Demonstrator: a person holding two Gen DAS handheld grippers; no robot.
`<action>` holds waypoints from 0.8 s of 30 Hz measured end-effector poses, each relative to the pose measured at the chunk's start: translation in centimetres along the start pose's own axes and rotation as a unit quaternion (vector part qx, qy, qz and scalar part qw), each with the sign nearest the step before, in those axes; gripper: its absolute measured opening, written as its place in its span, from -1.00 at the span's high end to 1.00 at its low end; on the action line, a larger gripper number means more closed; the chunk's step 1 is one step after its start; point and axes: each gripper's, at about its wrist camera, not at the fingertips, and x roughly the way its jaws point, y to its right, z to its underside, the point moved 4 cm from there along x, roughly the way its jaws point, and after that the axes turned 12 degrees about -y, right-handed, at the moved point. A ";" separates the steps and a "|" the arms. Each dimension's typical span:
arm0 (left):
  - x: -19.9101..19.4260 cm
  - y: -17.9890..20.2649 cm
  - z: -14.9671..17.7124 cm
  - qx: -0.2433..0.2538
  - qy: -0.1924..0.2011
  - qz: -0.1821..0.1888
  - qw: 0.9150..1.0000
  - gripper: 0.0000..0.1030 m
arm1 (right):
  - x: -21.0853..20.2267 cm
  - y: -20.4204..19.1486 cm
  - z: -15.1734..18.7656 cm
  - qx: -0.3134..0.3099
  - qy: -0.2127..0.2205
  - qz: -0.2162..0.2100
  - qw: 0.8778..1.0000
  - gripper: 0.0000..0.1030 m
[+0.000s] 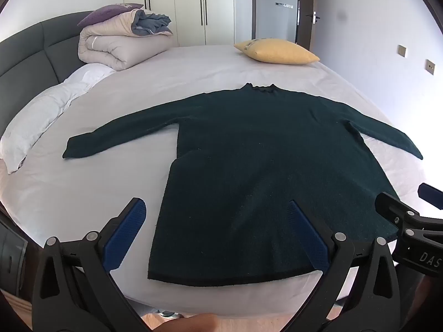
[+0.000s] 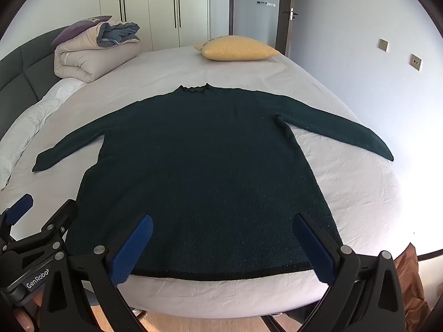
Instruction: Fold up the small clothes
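Dark green sweater (image 1: pixel 263 171) flat on bed (image 1: pixel 110 182) mid-frame, sleeves spread, left gripper (image 1: pixel 218 235) and right gripper (image 2: pixel 224 246) at bottom, jaws apart over hem.

Home bedroom, bed (image 1: pixel 193 63) with padded headboard (image 1: pixel 25 52), probably wardrobe doors (image 1: pixel 191 5)

Two low wrist views from the bed's (image 1: pixel 193 63) foot, facing headward, sharing the spread sweater (image 2: pixel 205 171).

Bed (image 1: pixel 116 182) with spread dark green sweater (image 1: pixel 249 166), yellow pillow (image 1: pixel 277 51), folded duvet (image 1: pixel 119 47).
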 end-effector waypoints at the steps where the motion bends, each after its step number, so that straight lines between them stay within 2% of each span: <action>1: 0.0 0.0 0.0 0.000 -0.001 0.000 1.000 -1.00 | 0.0 0.0 0.0 -0.001 -0.001 0.001 1.000 -1.00; 24: 1.0 0.3 0.4 0.001 -0.007 -0.001 1.000 -1.00 | 0.1 -0.1 0.2 -0.002 -0.001 0.001 1.000 -1.00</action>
